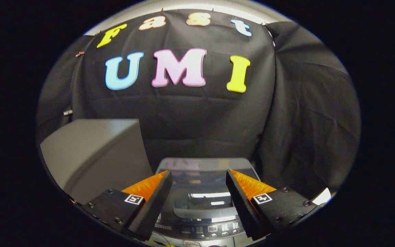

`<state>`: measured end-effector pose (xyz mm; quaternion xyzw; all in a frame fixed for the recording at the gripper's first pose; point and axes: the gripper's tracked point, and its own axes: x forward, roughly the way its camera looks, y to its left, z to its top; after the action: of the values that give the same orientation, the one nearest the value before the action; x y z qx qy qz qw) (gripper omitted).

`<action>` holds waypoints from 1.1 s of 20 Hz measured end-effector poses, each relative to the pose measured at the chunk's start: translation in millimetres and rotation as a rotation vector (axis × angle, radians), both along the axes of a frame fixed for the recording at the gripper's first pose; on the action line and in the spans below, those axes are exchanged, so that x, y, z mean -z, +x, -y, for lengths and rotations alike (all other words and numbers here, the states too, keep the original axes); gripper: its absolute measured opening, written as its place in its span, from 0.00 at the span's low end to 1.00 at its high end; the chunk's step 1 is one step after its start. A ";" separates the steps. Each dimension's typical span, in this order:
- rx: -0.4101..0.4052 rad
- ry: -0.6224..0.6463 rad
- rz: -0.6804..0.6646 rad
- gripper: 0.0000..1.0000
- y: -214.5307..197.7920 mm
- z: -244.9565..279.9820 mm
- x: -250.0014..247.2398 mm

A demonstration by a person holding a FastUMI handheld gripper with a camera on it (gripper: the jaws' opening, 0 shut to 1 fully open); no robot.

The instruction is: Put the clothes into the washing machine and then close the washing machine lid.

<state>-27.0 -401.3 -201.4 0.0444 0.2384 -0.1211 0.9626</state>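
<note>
My gripper (pixel 199 175) is open, its two fingers spread wide with nothing between them. Below and between the fingers lies the top of the washing machine (pixel 201 197). Its glossy dark lid (pixel 197 181) lies flat and shut, reflecting the wall and lights. A strip of buttons, the control panel (pixel 214 229), runs along the machine's near edge. No clothes are visible.
A grey box-like block (pixel 94 154) stands to the left of the machine, rising higher than the lid. Black cloth walls close in behind and to the right. A bright patch (pixel 322 197) shows low on the right beside the right finger.
</note>
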 end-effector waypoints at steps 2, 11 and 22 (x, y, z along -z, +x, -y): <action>0.019 0.013 0.146 0.99 19.0 -3.0 -53.8; 0.004 -0.009 0.462 0.99 45.2 -22.9 -168.9; 0.008 -0.015 0.413 0.99 49.7 -24.8 -167.0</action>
<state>22.7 -376.5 -34.5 0.0620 0.0347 -0.1148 0.9908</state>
